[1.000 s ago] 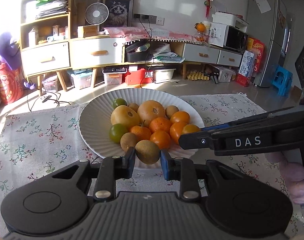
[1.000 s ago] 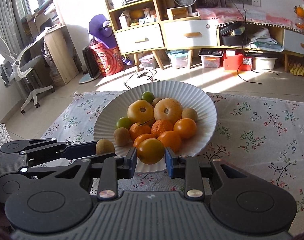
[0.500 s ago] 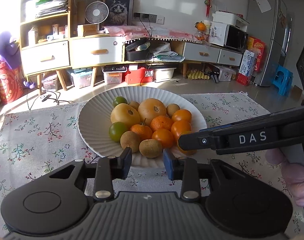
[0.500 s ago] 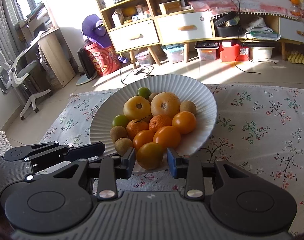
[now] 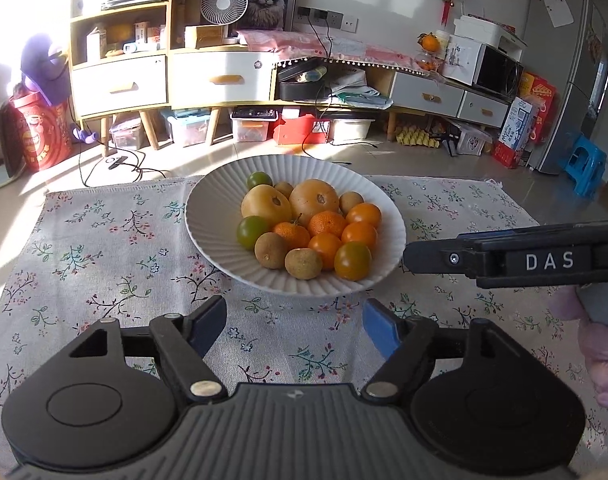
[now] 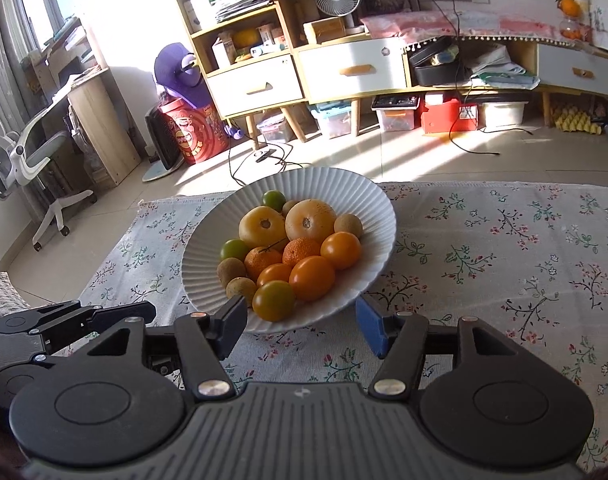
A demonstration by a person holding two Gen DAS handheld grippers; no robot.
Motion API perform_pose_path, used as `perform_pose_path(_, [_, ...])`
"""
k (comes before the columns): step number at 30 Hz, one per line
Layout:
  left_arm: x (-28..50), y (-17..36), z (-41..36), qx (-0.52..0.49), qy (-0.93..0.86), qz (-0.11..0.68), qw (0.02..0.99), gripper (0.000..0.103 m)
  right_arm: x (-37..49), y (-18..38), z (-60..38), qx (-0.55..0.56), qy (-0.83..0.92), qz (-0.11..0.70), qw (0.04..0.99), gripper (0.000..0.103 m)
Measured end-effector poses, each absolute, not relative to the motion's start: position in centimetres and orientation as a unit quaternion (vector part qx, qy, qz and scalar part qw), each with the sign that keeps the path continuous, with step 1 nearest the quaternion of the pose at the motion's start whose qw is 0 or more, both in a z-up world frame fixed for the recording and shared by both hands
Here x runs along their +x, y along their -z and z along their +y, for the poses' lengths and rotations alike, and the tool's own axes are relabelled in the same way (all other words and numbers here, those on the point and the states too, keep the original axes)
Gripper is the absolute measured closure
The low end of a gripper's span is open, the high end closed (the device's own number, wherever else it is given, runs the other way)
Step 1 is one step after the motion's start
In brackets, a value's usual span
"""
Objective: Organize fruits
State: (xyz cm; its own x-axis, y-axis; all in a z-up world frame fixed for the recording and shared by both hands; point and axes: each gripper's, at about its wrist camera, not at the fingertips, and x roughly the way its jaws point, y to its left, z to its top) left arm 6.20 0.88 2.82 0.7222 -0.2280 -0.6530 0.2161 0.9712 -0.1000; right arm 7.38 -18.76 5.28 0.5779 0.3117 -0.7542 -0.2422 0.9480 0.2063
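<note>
- Fruit sits piled in a white ribbed bowl (image 5: 207, 216) on the table, which is covered by a floral cloth (image 5: 103, 248). No loose fruit shows on the cloth in either view.
- Pile contents: two large yellow fruits at the back, small oranges and orange tomatoes mid-pile, two green ones on the left side, brown kiwi-like fruits at the front and the right edge.
- Left tongs (image 5: 293, 322): jaws opening, nothing between them; only bare cloth shows in the gap. They hang just short of the bowl's near rim.
- Nearest to the left tongs is a brown kiwi-like fruit (image 5: 303, 263), resting inside the bowl, apart from the pads.
- Right tongs (image 6: 301, 322): jaws opening, pads clear of any fruit. The near rim of the bowl shows in the gap between them.
- Just beyond that gap lies an orange-green tomato (image 6: 273, 300), at the front of the pile, inside the bowl, not gripped.
- In the left wrist view the right tongs come in from the right edge as a black bar marked "DAS", tip near the bowl's right rim. A hand (image 5: 602, 344) holds that tool.
- Step in hand, as I judge it: release. Both tools look to be letting go at the bowl, with fruit settled in it.
- Progress: looks near complete, since all visible fruit is gathered in the one bowl.
- Next move calls for lifting both tools clear without nudging the rim or front fruits, which sit close to the edge and might roll.
- Whether more fruit waits out of view, I cannot tell.
</note>
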Motion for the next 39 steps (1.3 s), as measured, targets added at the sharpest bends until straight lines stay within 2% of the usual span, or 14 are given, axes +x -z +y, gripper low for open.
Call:
perform_pose_path(2, [5.8, -3.4, 1.0, -0.021, 0.107, 0.356, 0.928, 0.020, 7.0, -5.6, -18.5, 0.026, -0.151, 0.431, 0.889, 0.031])
perform_pose_path(8, [4.7, -4.4, 1.0, -0.035, 0.077, 0.372, 0.924, 0.006, 5.8, -6.6, -18.2, 0.004, -0.125, 0.432, 0.893, 0.016])
perform_pose_path(11, [4.3, -4.8, 1.1, -0.038, 0.064, 0.382, 0.921, 0.007, 5.2, -7.1, -18.4, -0.004, -0.088, 0.432, 0.898, 0.007])
perform_pose_path(14, [3.7, -5.0, 1.1, -0.034, 0.048, 0.392, 0.918, 0.007, 4.8, -7.4, -18.5, -0.010, -0.070, 0.433, 0.899, 0.002])
perform_pose_path(23, [3.3, -5.2, 2.0, -0.018, 0.008, 0.414, 0.910, 0.007, 4.1, -6.3, -18.2, -0.016, -0.040, 0.474, 0.880, 0.001])
perform_pose_path(39, [2.7, -4.8, 1.5, 0.009, -0.018, 0.419, 0.908, 0.007, 3.2, -5.4, -17.0, -0.058, -0.046, 0.486, 0.871, 0.001])
